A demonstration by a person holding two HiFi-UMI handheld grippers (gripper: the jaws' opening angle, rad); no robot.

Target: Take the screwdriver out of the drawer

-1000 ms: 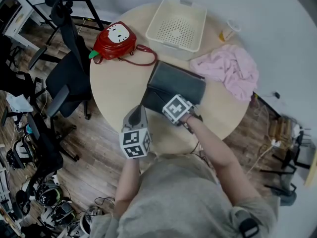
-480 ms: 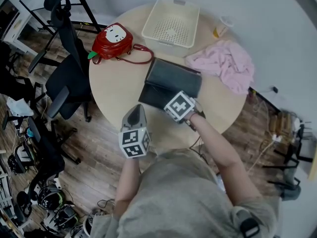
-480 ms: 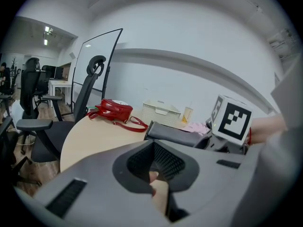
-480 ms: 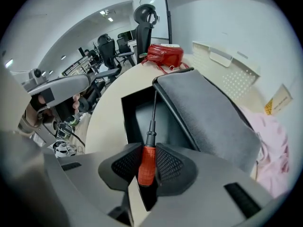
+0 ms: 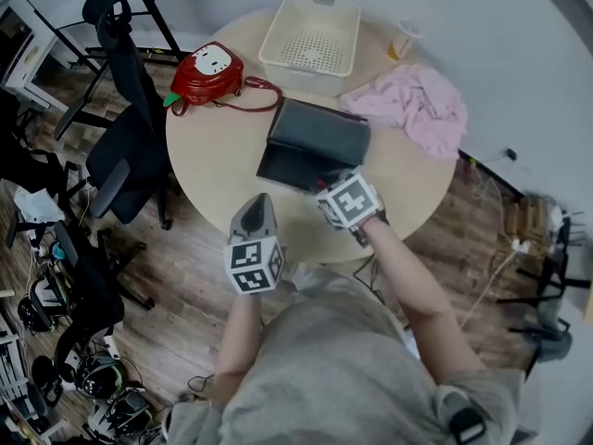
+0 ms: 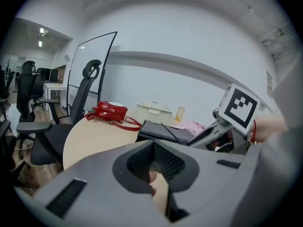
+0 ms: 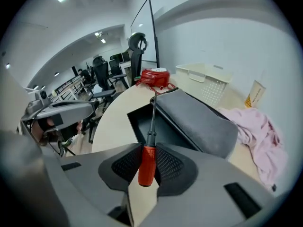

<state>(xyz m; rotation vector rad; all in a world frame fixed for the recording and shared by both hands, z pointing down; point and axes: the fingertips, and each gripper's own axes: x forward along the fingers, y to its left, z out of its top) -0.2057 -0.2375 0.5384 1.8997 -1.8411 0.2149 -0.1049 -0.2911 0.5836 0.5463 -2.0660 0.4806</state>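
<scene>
A dark grey box [image 5: 320, 133] lies on the round table [image 5: 208, 179] with its drawer [image 5: 281, 168] pulled out toward me. My right gripper [image 5: 324, 191] hangs over the drawer's near right corner. In the right gripper view it [image 7: 145, 151] is shut on the red handle of the screwdriver [image 7: 146, 165]. The thin shaft points forward above the open drawer [image 7: 144, 122]. My left gripper [image 5: 260, 204] hovers off the table's near edge, left of the drawer. Its jaws stand slightly apart with nothing between them [image 6: 155, 161].
Beyond the box stand a cream basket [image 5: 310, 35], a red bag [image 5: 211, 69] with a strap, a pink cloth [image 5: 412, 105] and a paper cup [image 5: 401, 40]. A black office chair [image 5: 125, 142] stands left of the table.
My right gripper has lifted and drawn back from the drawer toward the table's near edge, the screwdriver still in it. The left gripper has shifted only a little.
</scene>
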